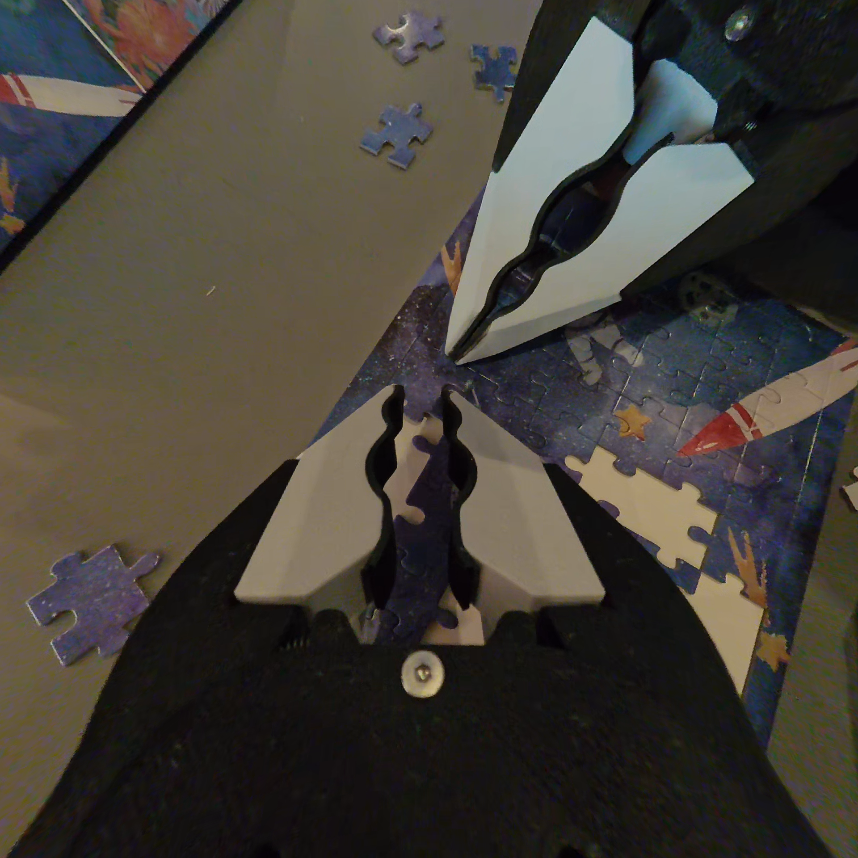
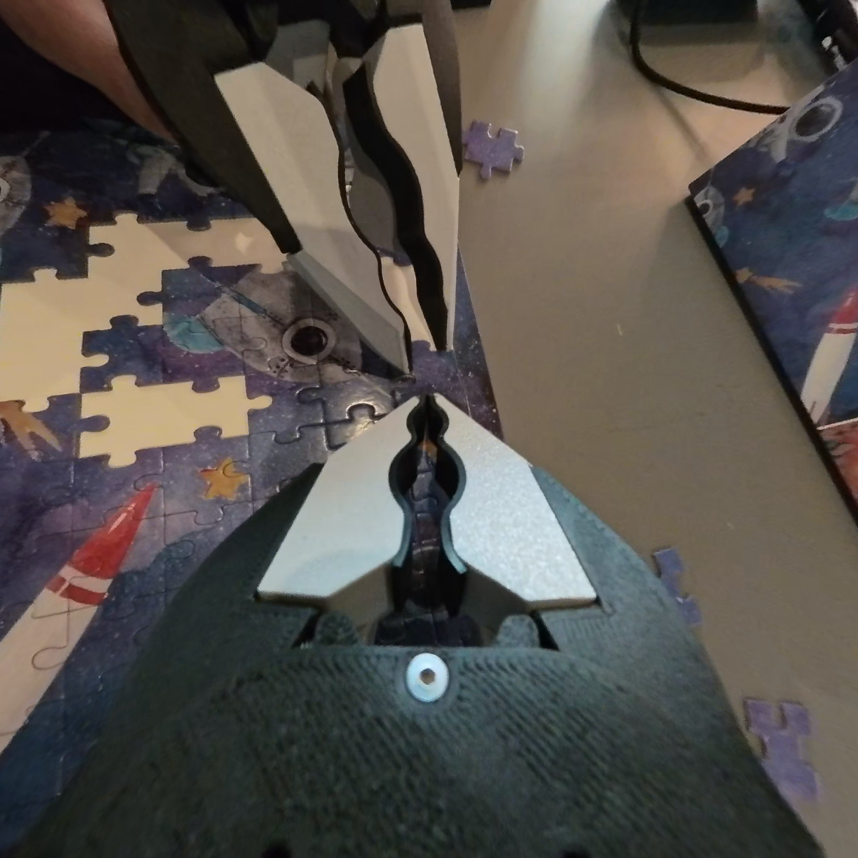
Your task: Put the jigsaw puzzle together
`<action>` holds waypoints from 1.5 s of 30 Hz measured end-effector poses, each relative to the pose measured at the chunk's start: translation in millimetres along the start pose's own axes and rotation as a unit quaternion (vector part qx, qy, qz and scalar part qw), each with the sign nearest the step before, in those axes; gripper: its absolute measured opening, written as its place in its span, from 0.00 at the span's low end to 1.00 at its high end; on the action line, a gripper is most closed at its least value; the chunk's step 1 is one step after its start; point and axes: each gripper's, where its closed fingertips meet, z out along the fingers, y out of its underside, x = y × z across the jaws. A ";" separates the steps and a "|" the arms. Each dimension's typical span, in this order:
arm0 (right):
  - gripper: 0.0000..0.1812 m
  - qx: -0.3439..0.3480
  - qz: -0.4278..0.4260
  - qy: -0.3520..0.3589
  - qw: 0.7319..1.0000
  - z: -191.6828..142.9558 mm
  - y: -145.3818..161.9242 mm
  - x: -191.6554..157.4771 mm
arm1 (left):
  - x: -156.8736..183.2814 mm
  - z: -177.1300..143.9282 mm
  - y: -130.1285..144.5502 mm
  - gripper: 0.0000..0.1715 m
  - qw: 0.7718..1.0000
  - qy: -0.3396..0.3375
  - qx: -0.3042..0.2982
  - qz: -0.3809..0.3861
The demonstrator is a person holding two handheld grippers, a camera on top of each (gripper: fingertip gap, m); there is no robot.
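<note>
A space-themed jigsaw puzzle (image 1: 580,408) with a red-and-white rocket (image 1: 761,418) lies partly assembled, and white gaps (image 1: 650,510) show in it. It also shows in the right wrist view (image 2: 195,473). My left gripper (image 1: 422,392) is slightly open and empty, its tips down at the puzzle's dark starry edge. My right gripper (image 2: 426,400) is shut, with nothing seen in it, and its tip rests on the puzzle surface just across from the left gripper (image 2: 425,357). The right gripper (image 1: 457,358) also shows in the left wrist view, pointing down.
Loose purple pieces lie on the grey table: three at the far side (image 1: 397,134), one at the near left (image 1: 93,603), and others in the right wrist view (image 2: 494,148) (image 2: 780,733). The picture box (image 2: 789,232) lies beside the puzzle. A black cable (image 2: 673,69) runs behind it. Less than 4 cm separates the two grippers' tips. Left tips and right tips are each some 6 centimetres from the space-themed jigsaw puzzle (image 1: 580,408). Seen from the right wrist view (image 2: 284,457) as well.
</note>
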 end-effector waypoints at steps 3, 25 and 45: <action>0.00 -0.007 0.003 0.002 1.000 1.8 2.9 0.2 | 0.4 0.1 0.0 0.07 1.000 0.000 0.000 0.001; 0.00 -0.006 -0.012 0.003 1.000 1.9 0.2 -3.5 | 5.2 -0.9 1.3 0.08 1.000 0.017 -0.002 0.005; 0.00 -0.007 -0.013 0.009 1.000 2.4 0.7 -2.2 | -0.8 0.0 1.6 0.02 1.000 -0.016 -0.006 0.023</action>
